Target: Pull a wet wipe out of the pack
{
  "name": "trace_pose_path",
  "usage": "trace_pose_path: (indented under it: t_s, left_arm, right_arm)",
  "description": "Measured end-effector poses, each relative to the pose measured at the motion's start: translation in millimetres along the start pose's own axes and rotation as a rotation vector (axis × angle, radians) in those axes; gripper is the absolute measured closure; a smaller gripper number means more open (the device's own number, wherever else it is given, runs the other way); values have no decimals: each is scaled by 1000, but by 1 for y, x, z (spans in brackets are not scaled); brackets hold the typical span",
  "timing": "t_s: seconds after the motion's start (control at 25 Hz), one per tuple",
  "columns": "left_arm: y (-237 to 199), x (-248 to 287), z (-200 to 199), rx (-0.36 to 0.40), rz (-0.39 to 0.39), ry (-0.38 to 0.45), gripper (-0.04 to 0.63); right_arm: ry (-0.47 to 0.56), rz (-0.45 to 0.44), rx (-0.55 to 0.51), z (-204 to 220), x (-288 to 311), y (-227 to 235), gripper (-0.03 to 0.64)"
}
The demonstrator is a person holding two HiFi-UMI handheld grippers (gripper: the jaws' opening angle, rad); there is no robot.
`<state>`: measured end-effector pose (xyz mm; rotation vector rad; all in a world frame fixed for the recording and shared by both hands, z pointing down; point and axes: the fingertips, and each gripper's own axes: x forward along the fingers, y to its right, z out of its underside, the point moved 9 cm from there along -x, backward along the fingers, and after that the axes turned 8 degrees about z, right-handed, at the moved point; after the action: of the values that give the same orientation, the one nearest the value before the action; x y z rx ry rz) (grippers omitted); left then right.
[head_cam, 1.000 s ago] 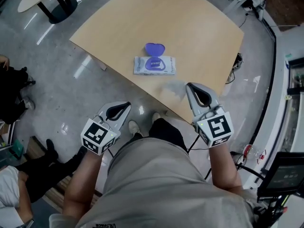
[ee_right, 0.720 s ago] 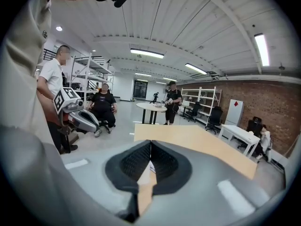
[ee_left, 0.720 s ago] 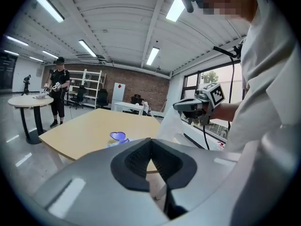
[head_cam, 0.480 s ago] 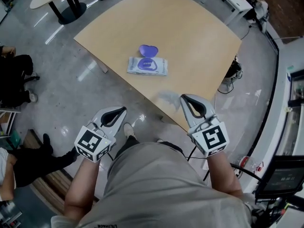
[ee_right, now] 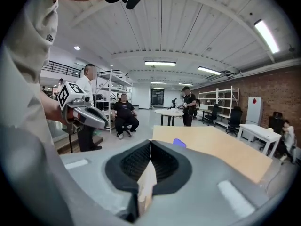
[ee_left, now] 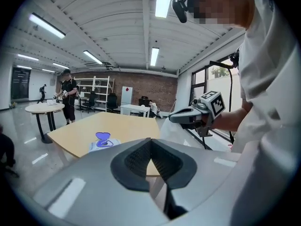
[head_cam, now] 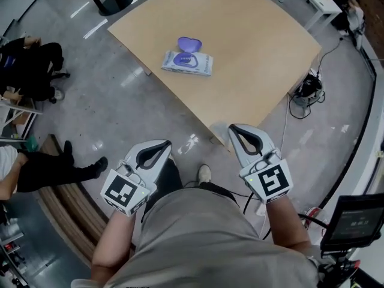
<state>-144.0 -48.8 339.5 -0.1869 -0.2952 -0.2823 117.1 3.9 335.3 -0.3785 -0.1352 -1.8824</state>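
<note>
Pale wood filled the top of the head view: the tabletop (head_cam: 258,47), with the pack of wet wipes (head_cam: 187,63) lying flat in the upper middle, purple lid (head_cam: 189,43) flipped up. Both claws hung low in frame over the grey floor (head_cam: 120,119), well apart from the pack: left claw (head_cam: 163,144) lower left, right claw (head_cam: 231,128) by the tabletop's near corner. Left gripper view: jaws clenched together, nothing between, pack far off at centre left. Right gripper view: jaws pressed together too, empty, the lid peeking just above them.
</note>
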Motion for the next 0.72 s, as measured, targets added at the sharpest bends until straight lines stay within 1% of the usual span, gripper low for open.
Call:
trace_pose_path:
  t_s: [0.08, 0.12, 0.2, 0.36, 0.52, 0.6, 0.72]
  left_arm:
    - [19, -6, 5, 13, -25, -18, 591]
    - [26, -7, 7, 17, -26, -25, 591]
    - [32, -5, 10, 16, -14, -32, 591]
    - [36, -5, 9, 9, 4, -6, 591]
    - [54, -48, 8, 38, 55, 19, 591]
    - [58, -77, 10, 51, 61, 27, 591]
    - [62, -119, 20, 43, 73, 31, 591]
  right_arm:
    - [2, -20, -6, 7, -9, -3, 614]
    - [6, -25, -9, 10, -12, -4, 614]
    - [11, -28, -17, 15, -16, -4, 614]
    - [14, -36, -28, 17, -22, -11, 614]
    - [17, 5, -23, 3, -49, -58, 614]
    - [10, 22, -22, -3, -57, -84, 614]
    - [-6, 25, -38, -11, -61, -120, 614]
